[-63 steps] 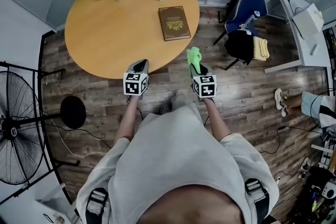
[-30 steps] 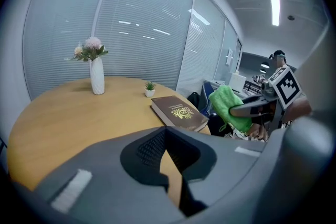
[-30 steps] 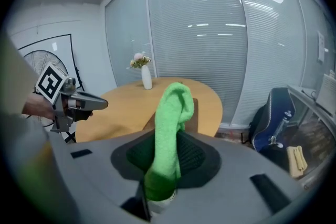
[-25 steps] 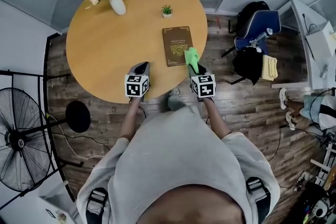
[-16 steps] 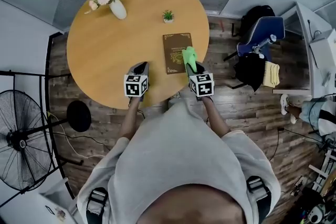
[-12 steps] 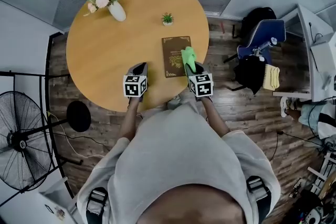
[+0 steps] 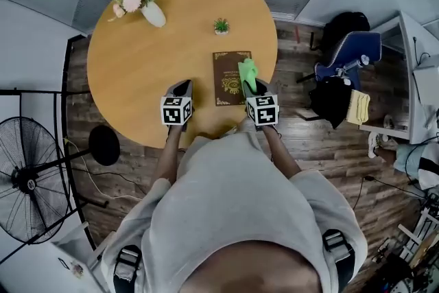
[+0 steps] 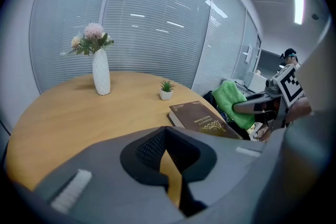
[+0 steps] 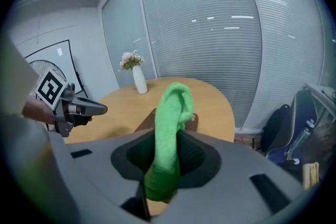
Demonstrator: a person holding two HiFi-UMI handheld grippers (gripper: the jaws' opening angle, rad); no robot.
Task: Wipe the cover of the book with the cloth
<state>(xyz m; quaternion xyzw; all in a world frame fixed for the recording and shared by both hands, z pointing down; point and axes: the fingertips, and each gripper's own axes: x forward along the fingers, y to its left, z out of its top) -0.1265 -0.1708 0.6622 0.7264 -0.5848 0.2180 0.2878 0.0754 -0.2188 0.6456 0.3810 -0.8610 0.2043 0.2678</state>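
A brown book (image 7: 228,78) with a gold emblem lies flat near the round wooden table's (image 7: 137,58) front right edge; the left gripper view shows the book (image 8: 202,119) too. My right gripper (image 7: 251,86) is shut on a green cloth (image 7: 247,72), which sticks up from the jaws and hangs over the book's right half. In the right gripper view the cloth (image 9: 171,123) hides most of the book. My left gripper (image 7: 182,88) hovers over the table's front edge, left of the book, shut and holding nothing.
A white vase of flowers (image 7: 152,12) stands at the table's far left, and a small potted plant (image 7: 221,26) just beyond the book. A standing fan (image 7: 27,178) is on the floor at left. A blue chair (image 7: 353,51) and dark bag (image 7: 334,101) are at right.
The person has stepped up to the table. Both grippers have passed from over the floor to over the table's front edge, and the cloth now overlaps the book.
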